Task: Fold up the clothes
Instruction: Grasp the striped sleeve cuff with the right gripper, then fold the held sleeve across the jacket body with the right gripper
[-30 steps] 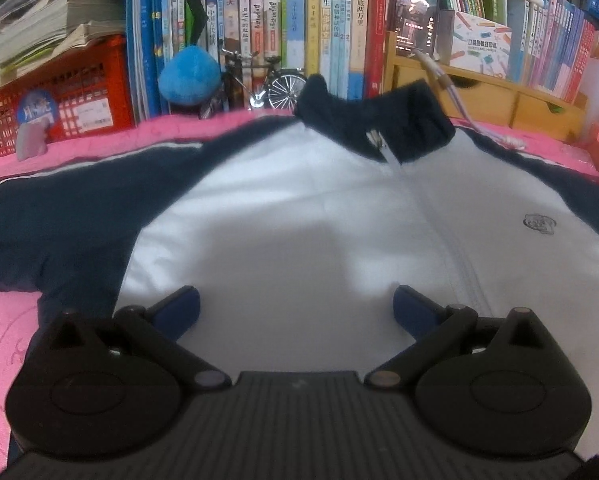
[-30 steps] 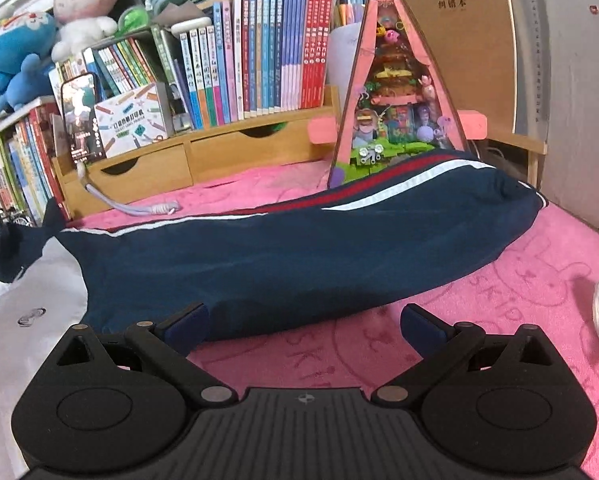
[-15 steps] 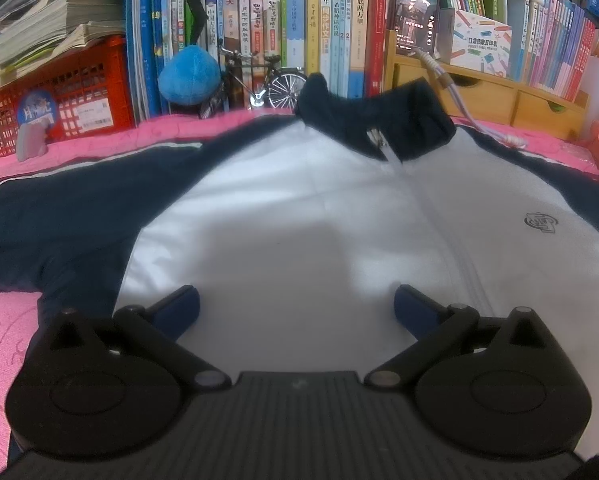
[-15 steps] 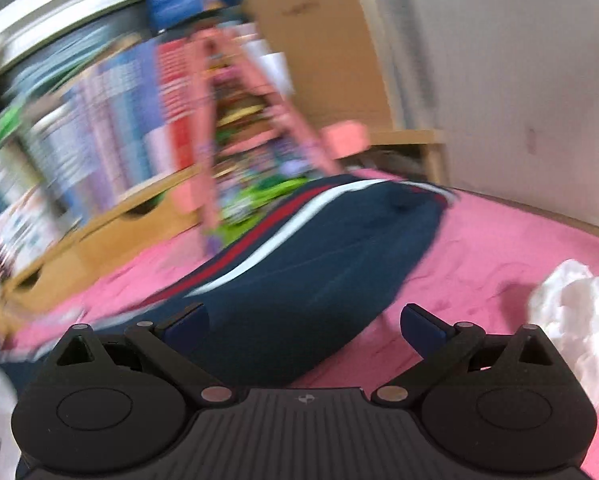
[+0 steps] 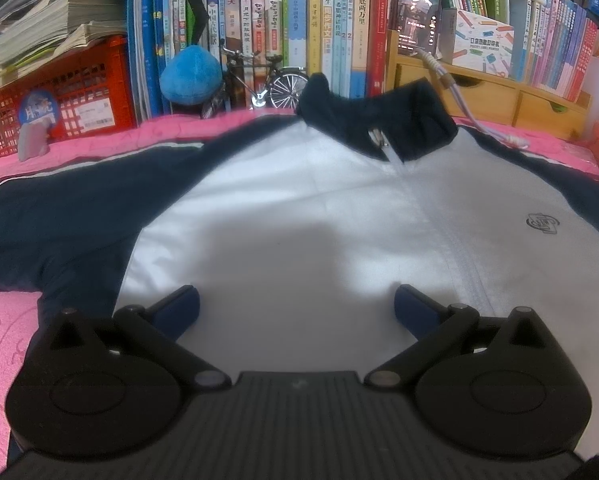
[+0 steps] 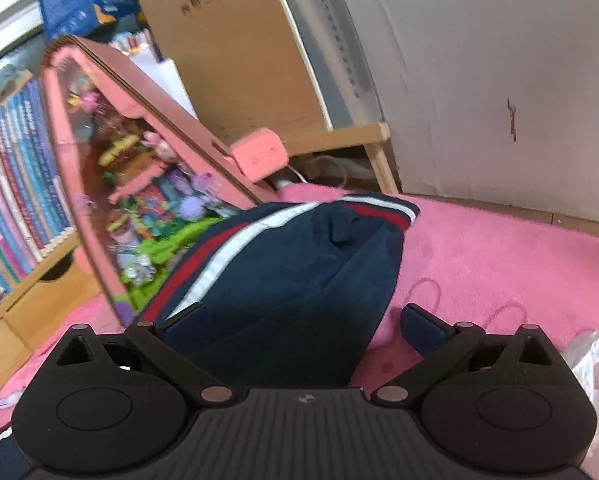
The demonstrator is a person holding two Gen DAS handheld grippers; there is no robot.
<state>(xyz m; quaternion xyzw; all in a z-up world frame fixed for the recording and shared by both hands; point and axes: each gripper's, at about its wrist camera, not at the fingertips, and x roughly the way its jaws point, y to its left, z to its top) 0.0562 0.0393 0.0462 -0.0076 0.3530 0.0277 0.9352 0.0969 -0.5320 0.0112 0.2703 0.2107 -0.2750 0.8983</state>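
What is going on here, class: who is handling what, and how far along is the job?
A person holding a gripper in each hand is about to fold a navy-and-white jacket spread flat, zipped, on a pink blanket. The left gripper hangs open over the white front panel, gripping nothing. The right gripper is open around the navy sleeve, its striped cuff lying out toward the wall. No fold shows yet; the sleeves lie outstretched.
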